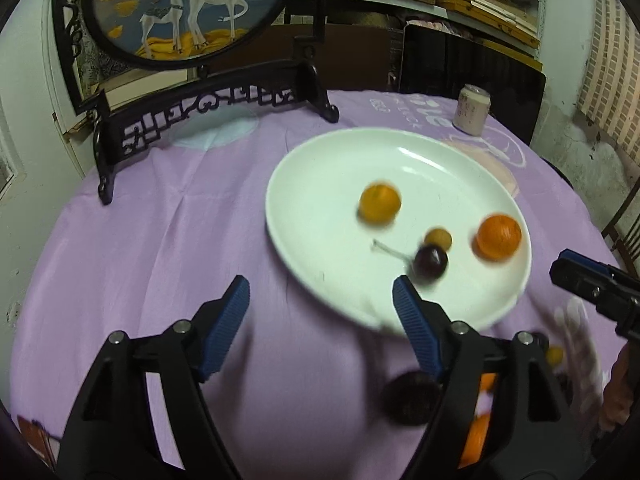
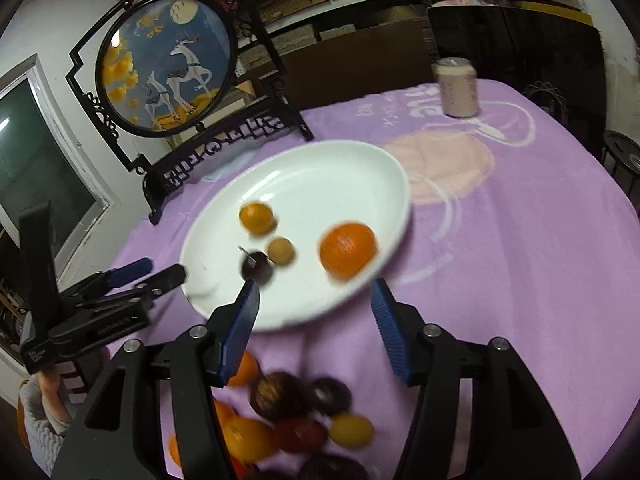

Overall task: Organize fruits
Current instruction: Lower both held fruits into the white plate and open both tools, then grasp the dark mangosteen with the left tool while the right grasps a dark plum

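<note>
Loose fruit pile (image 2: 288, 420) sits nearest the right wrist camera, on the purple cloth (image 2: 500, 280) over the desk: dark plums, oranges, one small yellow fruit, all blurred. Right claw (image 2: 316, 308) stands apart, nothing between its pads, poised over the near rim of the white plate (image 2: 320, 160). Left claw (image 1: 320, 300) also stands apart and empty, just at the plate's near-left edge.

On the plate: large orange (image 2: 347, 249) near the right rim, smaller yellow-orange citrus (image 2: 256, 218) toward the middle, tan round fruit (image 2: 281, 251), dark cherry (image 2: 257, 267) with stem touching or just beside the tan one. All four look motion-smeared, so likely just dropped or rolling.

Handling guess: round, smooth, light, prone to roll on the glazed plate. Citrus is firm, take across the widest part. Cherry and plums are soft-skinned, use gentle squeeze; stem too thin to grab.

Background: deer-picture screen (image 2: 164, 68), pink can (image 2: 458, 88) at the far side.
</note>
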`<state>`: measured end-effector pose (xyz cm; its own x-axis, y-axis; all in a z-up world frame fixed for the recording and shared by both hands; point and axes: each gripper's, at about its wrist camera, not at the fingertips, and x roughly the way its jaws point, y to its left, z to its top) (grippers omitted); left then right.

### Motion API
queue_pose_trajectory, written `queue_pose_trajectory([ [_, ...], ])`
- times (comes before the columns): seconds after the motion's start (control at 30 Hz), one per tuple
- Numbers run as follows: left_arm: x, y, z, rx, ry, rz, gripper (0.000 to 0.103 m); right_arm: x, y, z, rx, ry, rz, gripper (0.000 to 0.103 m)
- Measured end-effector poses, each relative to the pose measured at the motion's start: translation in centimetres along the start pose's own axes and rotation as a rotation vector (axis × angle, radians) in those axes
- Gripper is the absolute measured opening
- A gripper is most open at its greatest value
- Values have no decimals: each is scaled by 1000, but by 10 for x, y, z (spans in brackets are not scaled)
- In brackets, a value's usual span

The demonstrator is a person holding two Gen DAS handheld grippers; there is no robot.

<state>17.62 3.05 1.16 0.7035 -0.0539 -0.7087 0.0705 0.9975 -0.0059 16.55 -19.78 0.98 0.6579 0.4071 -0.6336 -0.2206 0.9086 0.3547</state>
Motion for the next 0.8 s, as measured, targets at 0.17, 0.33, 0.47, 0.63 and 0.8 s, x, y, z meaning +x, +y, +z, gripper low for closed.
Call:
queue_pose_trajectory([
  [0.17, -16, -6, -29, 46, 4, 37, 82, -14, -22, -18, 72, 8, -17, 62],
  [0.33, -32, -11, -44, 68, -21, 28, 86, -29, -41, -22, 162, -18, 5, 67],
  [0.47, -36, -24, -48, 119, -47, 2, 87, -27, -43, -21, 178, -7, 13, 67],
  [0.63, -31, -41, -54, 190, -47, 3, 87, -24, -37, -22, 152, 13, 15, 67],
  [0.8, -24, -51, -56, 232, -33, 20, 87, -24, -35, -23, 141, 13, 10, 67],
])
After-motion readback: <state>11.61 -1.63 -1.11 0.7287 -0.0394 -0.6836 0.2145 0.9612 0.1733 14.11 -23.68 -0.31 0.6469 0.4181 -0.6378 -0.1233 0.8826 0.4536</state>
